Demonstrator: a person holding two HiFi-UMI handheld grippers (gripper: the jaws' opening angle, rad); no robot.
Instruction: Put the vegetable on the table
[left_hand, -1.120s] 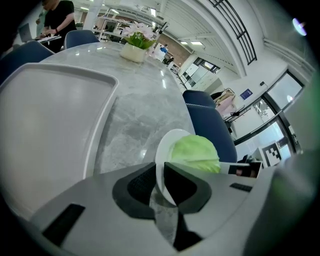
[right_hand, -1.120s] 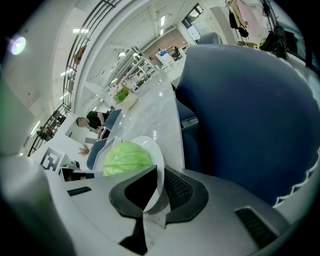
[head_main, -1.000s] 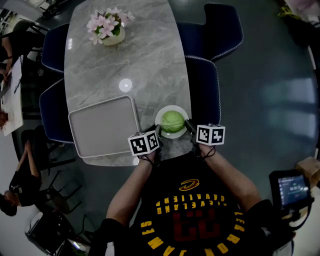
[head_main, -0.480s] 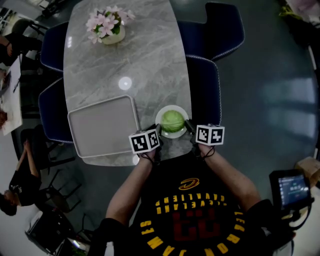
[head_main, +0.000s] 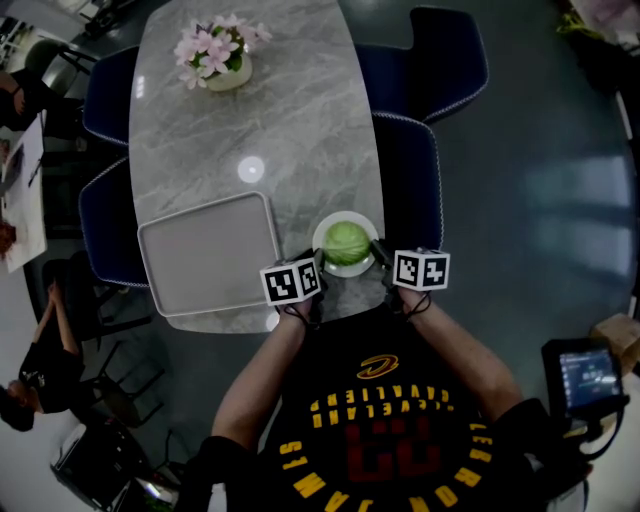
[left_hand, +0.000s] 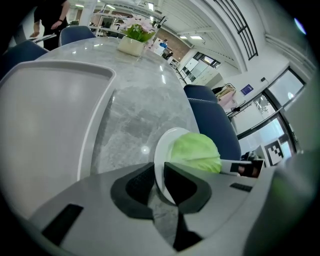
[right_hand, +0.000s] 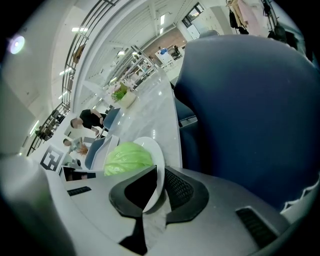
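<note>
A green cabbage (head_main: 346, 243) lies on a white plate (head_main: 330, 225) near the front right corner of the marble table (head_main: 290, 120). My left gripper (head_main: 315, 268) is shut on the plate's left rim (left_hand: 159, 165), and my right gripper (head_main: 378, 252) is shut on its right rim (right_hand: 159, 175). The cabbage (left_hand: 196, 151) shows just past the left jaws and, in the right gripper view, the cabbage (right_hand: 127, 157) sits just left of the right jaws. The plate is over the table's near edge; I cannot tell whether it rests on the marble.
A grey tray (head_main: 210, 255) lies left of the plate. A pot of pink flowers (head_main: 215, 55) stands at the far end. Dark blue chairs (head_main: 412, 170) flank the table on both sides. People sit at the far left (head_main: 30, 360).
</note>
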